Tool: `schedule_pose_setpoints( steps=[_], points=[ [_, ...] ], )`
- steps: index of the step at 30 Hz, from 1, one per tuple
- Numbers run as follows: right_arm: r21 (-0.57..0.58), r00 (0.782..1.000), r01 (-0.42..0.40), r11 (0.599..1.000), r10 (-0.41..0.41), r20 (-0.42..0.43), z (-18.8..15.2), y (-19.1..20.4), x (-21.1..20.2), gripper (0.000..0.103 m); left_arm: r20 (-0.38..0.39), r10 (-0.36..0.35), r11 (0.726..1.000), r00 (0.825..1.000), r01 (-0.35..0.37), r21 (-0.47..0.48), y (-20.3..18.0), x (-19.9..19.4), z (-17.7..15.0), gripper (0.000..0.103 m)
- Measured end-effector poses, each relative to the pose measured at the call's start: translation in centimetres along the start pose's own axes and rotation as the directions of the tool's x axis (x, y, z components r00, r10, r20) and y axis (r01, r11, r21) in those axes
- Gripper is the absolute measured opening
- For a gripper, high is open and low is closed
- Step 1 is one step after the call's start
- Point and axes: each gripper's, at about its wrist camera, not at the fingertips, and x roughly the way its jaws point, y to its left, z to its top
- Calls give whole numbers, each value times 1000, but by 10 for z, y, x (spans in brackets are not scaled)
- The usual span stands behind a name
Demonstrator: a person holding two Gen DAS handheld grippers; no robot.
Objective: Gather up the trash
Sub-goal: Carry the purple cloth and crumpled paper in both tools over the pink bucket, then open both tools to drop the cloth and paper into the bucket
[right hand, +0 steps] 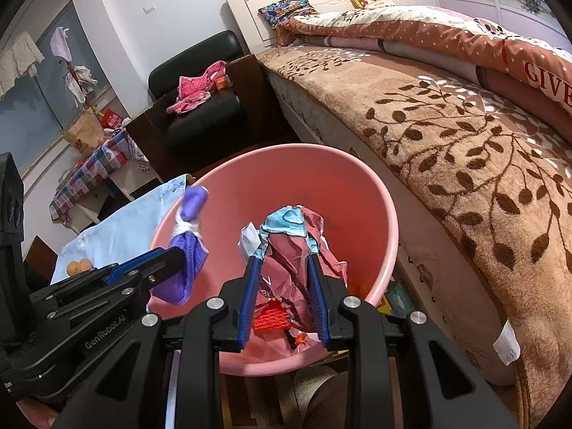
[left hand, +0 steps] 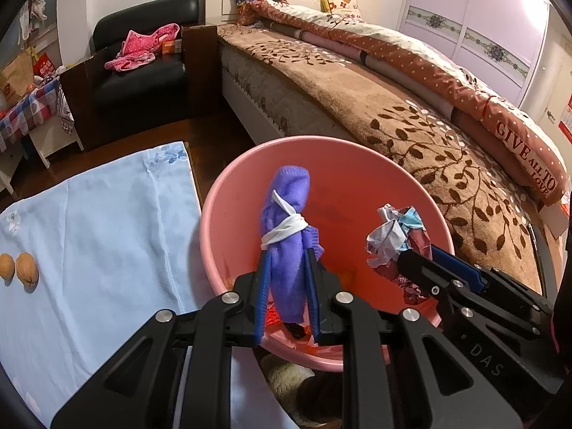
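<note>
Both grippers sit right up front, hanging over the same pink basin (left hand: 357,164). Left gripper (left hand: 287,262) has its blue pads partly closed on a purple cloth bundle (left hand: 286,221), a soft roll tied round the middle with a white strip. It looks light and squishy, so pinching it just below the tie, like now, seems the safest spot; the loose end droops under the pads. To its right, the right gripper (right hand: 284,262) is clamped about as narrowly on a crumpled wrapper wad (right hand: 296,246), maroon and pale blue foil-ish paper, all creases and sharp folds. My guess is it weighs next to nothing and could spring open or slip, so a grip across the thick middle makes sense.

Just below both loads, the basin is smooth, glossy plastic, round with a rolled rim, and already has some scraps at the bottom, including a red mesh piece (right hand: 271,316).

Left of the left gripper there's a table under a light blue cloth (left hand: 107,221) with two brownish nuts (left hand: 19,268). Farther off, ahead and right, a bed with a fuzzy brown leaf blanket (left hand: 411,125).
</note>
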Motion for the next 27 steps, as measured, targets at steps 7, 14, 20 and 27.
schedule_pose_setpoints(
  steps=[7,14,20,27],
  points=[
    [0,1000,-1,1000,1,-1,0,0,0,27,-10,10,1000,1000,-10,0,2,3,-1,19],
    [0,1000,0,1000,0,-3,-2,0,2,27,-4,7,1000,1000,-7,-9,2,2,-1,33],
    [0,1000,0,1000,0,-2,-1,0,1,27,-5,23,1000,1000,-23,-10,2,3,-2,33],
    [-1,1000,0,1000,0,-2,-3,0,4,27,-17,25,999,1000,-26,-24,4,5,-4,33]
  ],
)
